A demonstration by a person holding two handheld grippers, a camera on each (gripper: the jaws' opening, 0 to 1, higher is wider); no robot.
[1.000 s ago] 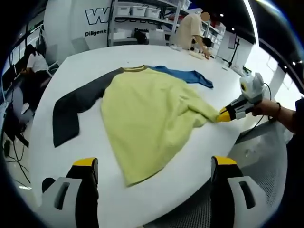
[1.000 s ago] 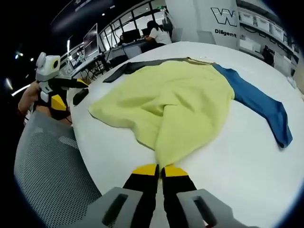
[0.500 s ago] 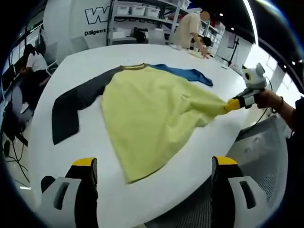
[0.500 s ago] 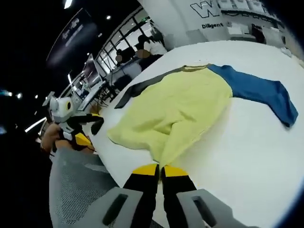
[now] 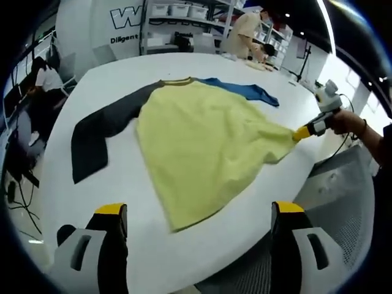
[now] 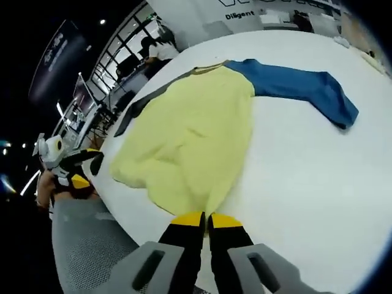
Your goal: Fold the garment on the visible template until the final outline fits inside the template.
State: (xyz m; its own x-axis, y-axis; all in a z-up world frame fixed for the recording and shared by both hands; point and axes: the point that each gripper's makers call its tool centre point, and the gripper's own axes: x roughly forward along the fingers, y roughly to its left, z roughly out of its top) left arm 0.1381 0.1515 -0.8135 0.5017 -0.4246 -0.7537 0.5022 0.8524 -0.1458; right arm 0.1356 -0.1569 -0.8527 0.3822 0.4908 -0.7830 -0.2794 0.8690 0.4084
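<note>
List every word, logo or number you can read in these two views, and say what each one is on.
"W": large dark letter, cut off by the frame, on the white wall behind the table, left gripper view.
"Diligent": small dark word beneath it on that wall; also legible in the right gripper view.
Nothing readable on the garment.

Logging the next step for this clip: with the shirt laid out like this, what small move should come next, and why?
Probably keep drawing the right gripper outward a little to flatten the yellow shirt. Its jaws are shut on the hem corner, and wrinkles still fan from that pinch across the body. The left gripper hangs open short of the near hem; the grey sleeve and blue sleeve lie unfolded on the white table.
</note>
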